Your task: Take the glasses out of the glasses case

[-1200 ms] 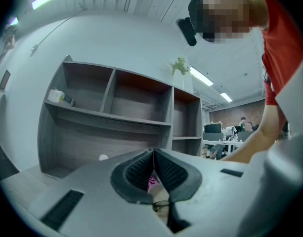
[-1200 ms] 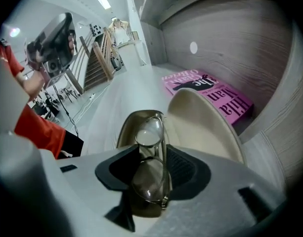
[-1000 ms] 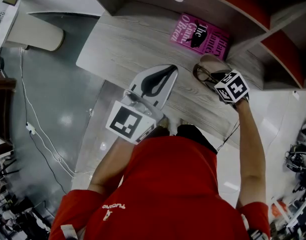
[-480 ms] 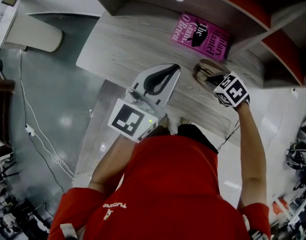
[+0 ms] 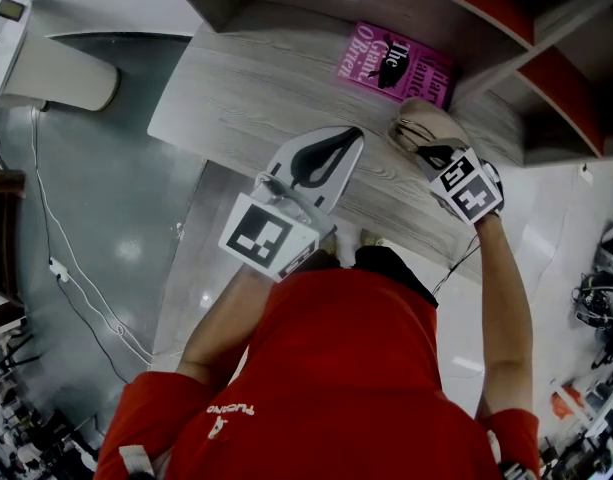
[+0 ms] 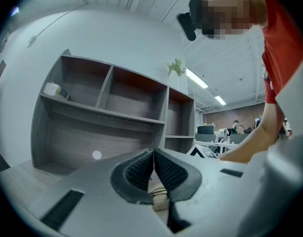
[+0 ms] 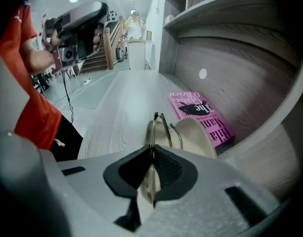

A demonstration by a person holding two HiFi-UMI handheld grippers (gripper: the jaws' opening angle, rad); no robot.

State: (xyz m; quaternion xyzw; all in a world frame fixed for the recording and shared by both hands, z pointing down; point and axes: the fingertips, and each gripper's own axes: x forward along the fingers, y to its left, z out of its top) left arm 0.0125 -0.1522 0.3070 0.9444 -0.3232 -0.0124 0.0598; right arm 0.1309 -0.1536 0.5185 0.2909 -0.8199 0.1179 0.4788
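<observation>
A beige glasses case (image 5: 416,121) lies open on the grey wooden desk (image 5: 246,78), in front of a pink book. My right gripper (image 5: 433,154) points steeply down just above the case. Its jaws are closing, and the pads pinch the thin dark-rimmed glasses (image 7: 156,124) by the frame. In the right gripper view the glasses stick out past the gripper (image 7: 151,151), with the case (image 7: 196,135) beneath them. My left gripper (image 5: 348,135) hangs level over the desk's near edge, left of the case. Its pads meet in the left gripper view (image 6: 153,153) with nothing between them.
The pink book (image 5: 393,63) lies flat against the shelf unit's back wall, just behind the case. Grey shelves with red insides (image 5: 546,78) rise behind and to the right. The desk's near edge runs under my left gripper, with grey floor (image 5: 106,218) and a cable to the left.
My right gripper has shut on the glasses and lifted a little off the case. The left gripper has stayed where it was.
</observation>
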